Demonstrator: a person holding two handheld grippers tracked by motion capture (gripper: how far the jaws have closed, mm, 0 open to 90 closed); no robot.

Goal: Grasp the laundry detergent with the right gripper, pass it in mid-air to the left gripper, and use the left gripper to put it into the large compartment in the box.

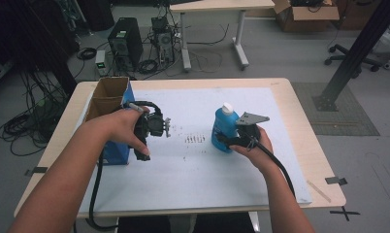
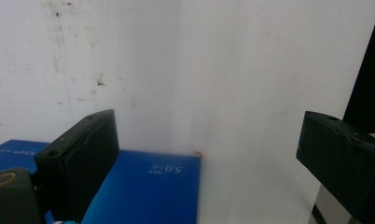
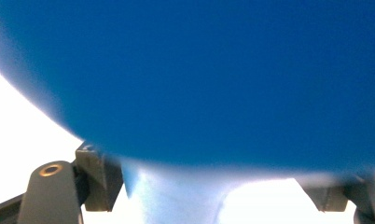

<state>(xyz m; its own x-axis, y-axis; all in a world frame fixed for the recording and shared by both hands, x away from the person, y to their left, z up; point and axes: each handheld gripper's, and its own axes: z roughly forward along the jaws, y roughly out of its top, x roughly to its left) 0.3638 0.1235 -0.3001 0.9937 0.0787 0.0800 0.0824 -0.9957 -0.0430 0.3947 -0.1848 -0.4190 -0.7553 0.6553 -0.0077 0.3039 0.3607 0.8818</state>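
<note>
Blue bottle (image 1: 225, 127) stands at three o'clock on your table (image 1: 300, 141), clamped in your right gripper (image 1: 230, 141); your left gripper (image 1: 156, 127), at nine o'clock beside the box (image 1: 110, 97), gapes empty.

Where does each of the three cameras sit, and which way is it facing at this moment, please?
High view: above the person's side, looking forward and down on the table; both forearms enter from below, with the left gripper and the right gripper.
Left gripper view: rides that gripper, looking down at the white sheet and the blue box; its jaws stand apart.
Right gripper view: rides that gripper, pressed close to the blue bottle.
Shared: the bottle and the box also show from above.
</note>
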